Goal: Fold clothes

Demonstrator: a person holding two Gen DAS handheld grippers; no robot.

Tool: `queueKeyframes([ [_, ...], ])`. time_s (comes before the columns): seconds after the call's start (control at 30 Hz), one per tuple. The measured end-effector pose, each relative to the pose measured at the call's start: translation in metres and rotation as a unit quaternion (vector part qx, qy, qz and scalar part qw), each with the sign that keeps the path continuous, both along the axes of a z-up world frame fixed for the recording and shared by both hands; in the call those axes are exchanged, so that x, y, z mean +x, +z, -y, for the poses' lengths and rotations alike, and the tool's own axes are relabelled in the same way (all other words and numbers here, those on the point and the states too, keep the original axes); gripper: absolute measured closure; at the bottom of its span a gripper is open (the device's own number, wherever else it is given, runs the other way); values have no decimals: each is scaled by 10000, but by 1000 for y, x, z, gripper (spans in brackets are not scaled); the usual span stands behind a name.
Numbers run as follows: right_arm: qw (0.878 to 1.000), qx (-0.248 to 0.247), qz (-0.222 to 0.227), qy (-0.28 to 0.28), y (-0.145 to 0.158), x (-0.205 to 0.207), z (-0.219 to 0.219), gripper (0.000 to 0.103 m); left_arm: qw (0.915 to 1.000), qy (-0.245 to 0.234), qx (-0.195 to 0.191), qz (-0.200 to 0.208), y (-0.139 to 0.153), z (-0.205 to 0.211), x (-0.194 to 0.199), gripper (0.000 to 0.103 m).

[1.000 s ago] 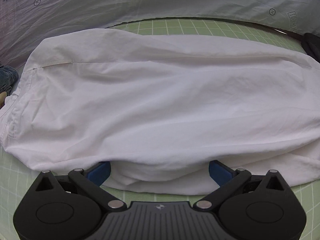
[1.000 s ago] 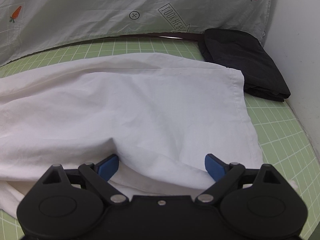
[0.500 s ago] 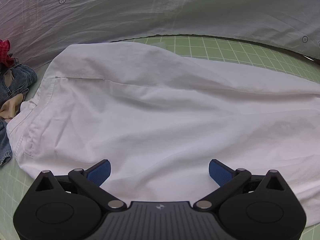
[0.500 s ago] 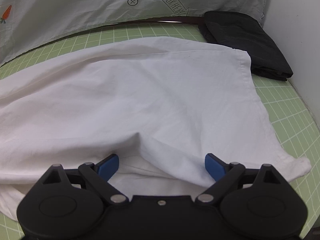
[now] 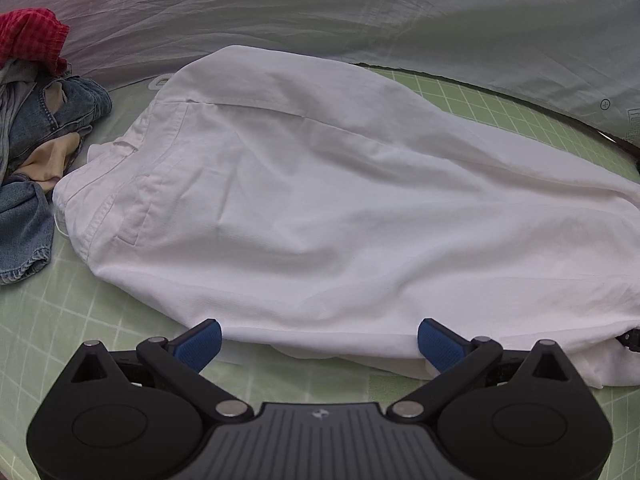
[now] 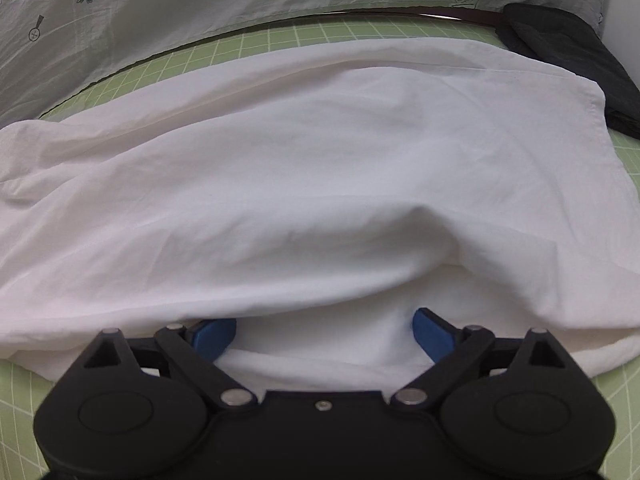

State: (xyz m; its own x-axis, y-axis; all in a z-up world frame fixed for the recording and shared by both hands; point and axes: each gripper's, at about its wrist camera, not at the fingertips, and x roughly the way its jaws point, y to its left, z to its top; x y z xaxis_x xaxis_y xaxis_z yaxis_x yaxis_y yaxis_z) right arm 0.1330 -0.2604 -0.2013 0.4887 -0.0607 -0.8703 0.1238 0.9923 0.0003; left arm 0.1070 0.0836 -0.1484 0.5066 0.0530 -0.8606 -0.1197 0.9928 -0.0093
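Both grippers, left gripper (image 5: 318, 344) and right gripper (image 6: 324, 334), are sitting spread apart at the white trousers' (image 5: 320, 200) near hem; closing now risks pinching only the top layer.

Each gripper, left gripper (image 5: 319, 342) and right gripper (image 6: 324, 332), is matte black with two round hubs, silver pivot pins, angled link arms and blue-padded fingers (image 5: 199, 343); the left's centre plate is ribbed grey.

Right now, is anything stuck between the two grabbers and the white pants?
Nothing visible. The left gripper sits open at the white pants' near edge, and the right gripper is open with the cloth draped between its fingers.
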Motion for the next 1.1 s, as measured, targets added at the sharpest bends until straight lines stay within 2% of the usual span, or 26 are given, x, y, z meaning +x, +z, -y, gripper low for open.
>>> queueKeyframes([
  [0.03,9999,20,23,109,0,4,-11,8,10000,-41,28,29,2,-5,-3,0],
  [0.1,9989,373,82,281,2,10,-30,14,9998,-125,89,91,6,-15,-9,0],
  [0.17,9962,772,139,383,5,17,-48,14,9996,-190,136,152,9,-25,-16,0],
  [0.23,9937,983,208,504,5,22,-68,13,9995,-226,140,187,10,-37,-23,0],
  [0.3,9934,903,252,660,4,27,-88,2,9994,-234,152,198,11,-47,-28,0],
  [0.37,9940,847,247,654,4,30,-100,1,9993,-255,156,232,11,-56,-33,0],
  [0.47,9843,1517,205,883,8,28,-105,7,9992,-284,135,264,11,-68,-38,0],
  [0.53,9840,1405,178,1079,9,21,-118,11,9993,-267,105,254,10,-74,-41,0],
  [0.6,9836,1266,163,1271,11,12,-129,20,9993,-251,52,261,10,-80,-43,0],
  [0.67,9815,1294,128,1402,12,3,-136,24,9993,-242,-12,275,9,-84,-44,0],
  [0.77,9747,1553,219,1591,15,-8,-141,38,9992,-267,-102,281,8,-86,-45,0],
  [0.97,9720,1625,555,1602,21,-1,-149,38,9984,-464,-105,293,7,-85,-49,0],
  [1.03,9700,1679,552,1672,21,7,-153,38,9985,-467,-86,277,6,-88,-51,0],
  [1.1,9674,1787,454,1737,18,16,-158,33,9988,-415,-80,266,6,-92,-53,0],
])
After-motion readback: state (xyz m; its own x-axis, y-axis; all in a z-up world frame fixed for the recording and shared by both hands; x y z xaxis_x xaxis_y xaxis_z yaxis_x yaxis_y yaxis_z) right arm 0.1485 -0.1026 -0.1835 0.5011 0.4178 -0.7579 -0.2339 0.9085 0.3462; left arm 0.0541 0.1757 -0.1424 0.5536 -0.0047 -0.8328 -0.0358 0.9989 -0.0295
